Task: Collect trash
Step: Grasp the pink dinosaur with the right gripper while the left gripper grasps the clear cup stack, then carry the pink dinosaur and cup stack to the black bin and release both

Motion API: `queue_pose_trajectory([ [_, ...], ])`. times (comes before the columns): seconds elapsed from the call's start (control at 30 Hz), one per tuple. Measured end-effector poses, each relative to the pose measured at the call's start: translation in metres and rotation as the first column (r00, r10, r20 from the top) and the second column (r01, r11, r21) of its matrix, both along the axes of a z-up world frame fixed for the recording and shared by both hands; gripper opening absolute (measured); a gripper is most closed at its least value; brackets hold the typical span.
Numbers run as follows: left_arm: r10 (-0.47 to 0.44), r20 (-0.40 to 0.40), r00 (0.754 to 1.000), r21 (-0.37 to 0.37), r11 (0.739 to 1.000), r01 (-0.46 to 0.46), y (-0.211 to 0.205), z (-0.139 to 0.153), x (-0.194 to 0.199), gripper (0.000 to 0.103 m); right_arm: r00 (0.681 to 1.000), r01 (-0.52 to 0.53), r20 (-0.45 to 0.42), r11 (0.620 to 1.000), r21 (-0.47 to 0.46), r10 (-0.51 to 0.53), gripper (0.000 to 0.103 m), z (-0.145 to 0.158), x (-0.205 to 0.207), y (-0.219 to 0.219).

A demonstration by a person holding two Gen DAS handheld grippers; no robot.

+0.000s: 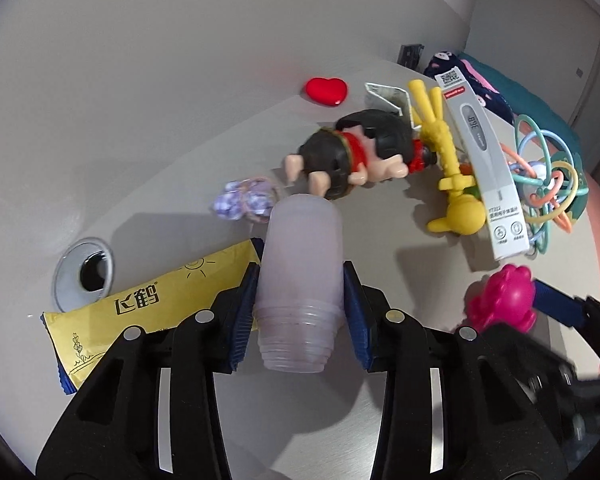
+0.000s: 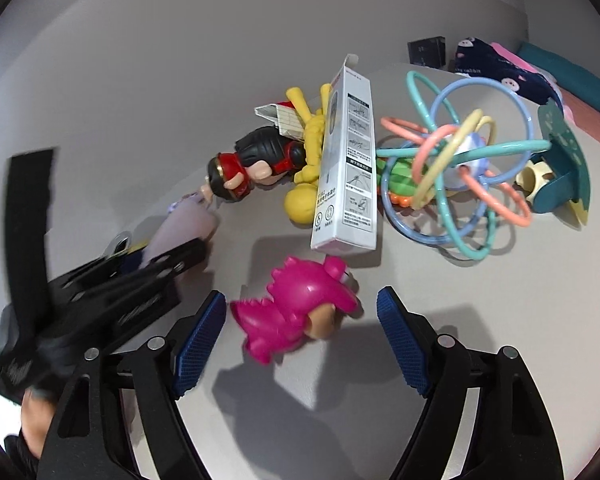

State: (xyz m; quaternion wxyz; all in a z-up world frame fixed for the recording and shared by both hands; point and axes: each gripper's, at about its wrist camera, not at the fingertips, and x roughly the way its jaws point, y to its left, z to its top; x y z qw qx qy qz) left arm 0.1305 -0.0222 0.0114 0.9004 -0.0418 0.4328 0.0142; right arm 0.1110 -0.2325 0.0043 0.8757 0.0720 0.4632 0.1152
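Observation:
A stack of translucent plastic cups (image 1: 300, 240) lies on its side on the grey table (image 1: 400, 280). My left gripper (image 1: 300, 268) is shut on it, both blue pads (image 1: 246, 312) against its sides. A yellow sachet wrapper (image 1: 140, 304) lies under the left finger, and a crumpled purple wrapper (image 1: 244, 200) sits just past the cups. My right gripper (image 2: 302, 294) stands open around a pink dinosaur toy (image 2: 300, 308), its pads clear of it. The left gripper (image 2: 140, 280) shows blurred at the left of the right wrist view.
Toys crowd the far side: a black-and-red figurine (image 1: 352, 160), a yellow toy (image 1: 452, 184), a white thermometer box (image 2: 348, 160), a coloured ring rattle (image 2: 460, 168), a red heart (image 1: 326, 91), a teal card (image 2: 564, 168). A cable hole (image 1: 86, 276) sits left.

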Motion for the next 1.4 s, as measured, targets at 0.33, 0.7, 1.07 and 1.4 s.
queue_pose_trajectory([
  [0.33, -0.058, 0.016, 0.998, 0.003, 0.998, 0.058, -0.009, 0.007, -0.005, 0.04, 1.0, 0.026, 0.006, 1.0, 0.0, -0.026, 0.068, -0.01, -0.002, 0.004],
  [0.7, -0.099, 0.025, 0.995, 0.027, 0.995, 0.099, -0.042, 0.022, -0.019, 0.04, 0.996, 0.06, 0.056, 0.997, 0.05, -0.062, 0.068, 0.024, -0.024, -0.045],
  [1.07, -0.209, 0.056, 0.976, 0.042, 0.977, 0.207, -0.119, 0.051, -0.039, 0.04, 0.985, 0.134, 0.099, 0.987, 0.091, -0.143, 0.068, 0.049, -0.054, -0.116],
  [1.4, -0.351, 0.039, 0.936, 0.039, 0.936, 0.349, -0.226, 0.051, -0.035, 0.041, 0.957, 0.237, 0.145, 0.966, 0.106, -0.251, 0.068, 0.068, -0.09, -0.206],
])
